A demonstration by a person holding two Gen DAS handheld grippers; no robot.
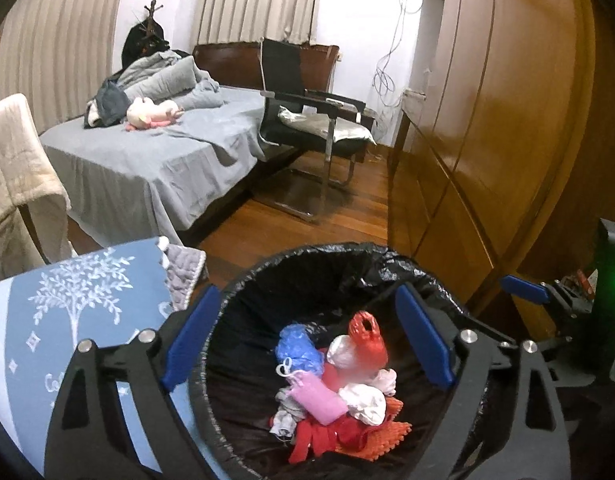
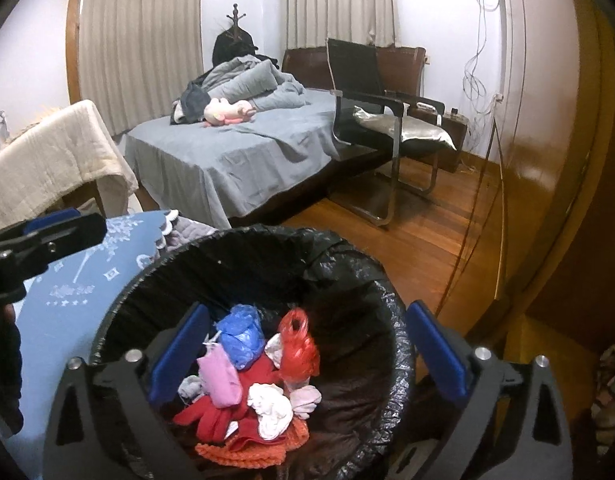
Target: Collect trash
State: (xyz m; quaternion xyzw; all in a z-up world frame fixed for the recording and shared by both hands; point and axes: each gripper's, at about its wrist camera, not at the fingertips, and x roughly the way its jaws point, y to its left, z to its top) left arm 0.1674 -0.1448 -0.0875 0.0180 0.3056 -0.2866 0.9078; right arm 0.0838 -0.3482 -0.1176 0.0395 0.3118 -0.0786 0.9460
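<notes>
L gripper (image 1: 307,344): jaws wide apart, nothing held; blue pads straddle bin's near-left rim.
R gripper (image 2: 307,354): jaws wide apart, empty; pads over bin mouth.
Trash bin (image 2: 371,276): black liner, on wood floor beside blue tree-print cloth (image 1: 67,320).
Trash pile (image 1: 335,392): inside bin at bottom – red bag (image 2: 299,350), blue bag (image 2: 241,334), pink pc (image 2: 219,378), white wads, red + orange cloth.
Bkgd: bed w/ grey sheet (image 2: 235,156), pink plush toy (image 2: 225,112), black chair (image 2: 383,108), wood wardrobe (image 1: 487,120).
</notes>
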